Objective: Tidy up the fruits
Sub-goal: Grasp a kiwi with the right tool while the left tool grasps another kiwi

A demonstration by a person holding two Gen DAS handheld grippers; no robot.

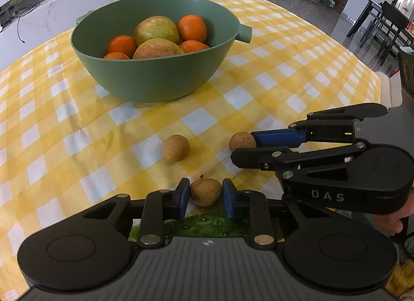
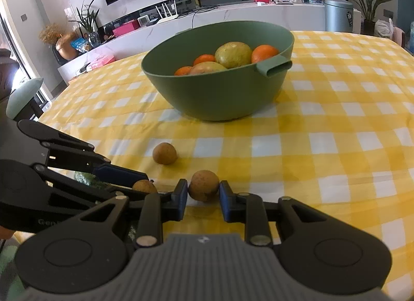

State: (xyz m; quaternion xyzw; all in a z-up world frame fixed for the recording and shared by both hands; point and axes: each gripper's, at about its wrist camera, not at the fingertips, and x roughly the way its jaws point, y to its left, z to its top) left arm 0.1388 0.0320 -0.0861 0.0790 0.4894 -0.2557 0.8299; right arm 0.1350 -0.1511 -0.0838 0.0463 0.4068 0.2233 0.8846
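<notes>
A green bowl (image 1: 155,81) (image 2: 220,99) holds several oranges and two yellow-green apples on the yellow checked tablecloth. Three small brown longans lie or are held near the front. My left gripper (image 1: 206,193) is shut on one longan (image 1: 206,192), seen also in the right wrist view (image 2: 143,186). My right gripper (image 2: 203,191) is shut on a second longan (image 2: 203,185), seen in the left wrist view (image 1: 242,142) between the right gripper's fingers (image 1: 276,138). A third longan (image 1: 176,148) (image 2: 164,153) lies loose on the cloth between the grippers and the bowl.
The table edge (image 1: 383,89) drops off at the right, with dark chairs beyond. A green leafy item (image 1: 207,226) lies under my left gripper. A grey bin (image 2: 337,15) and a white counter (image 2: 233,19) stand behind the table.
</notes>
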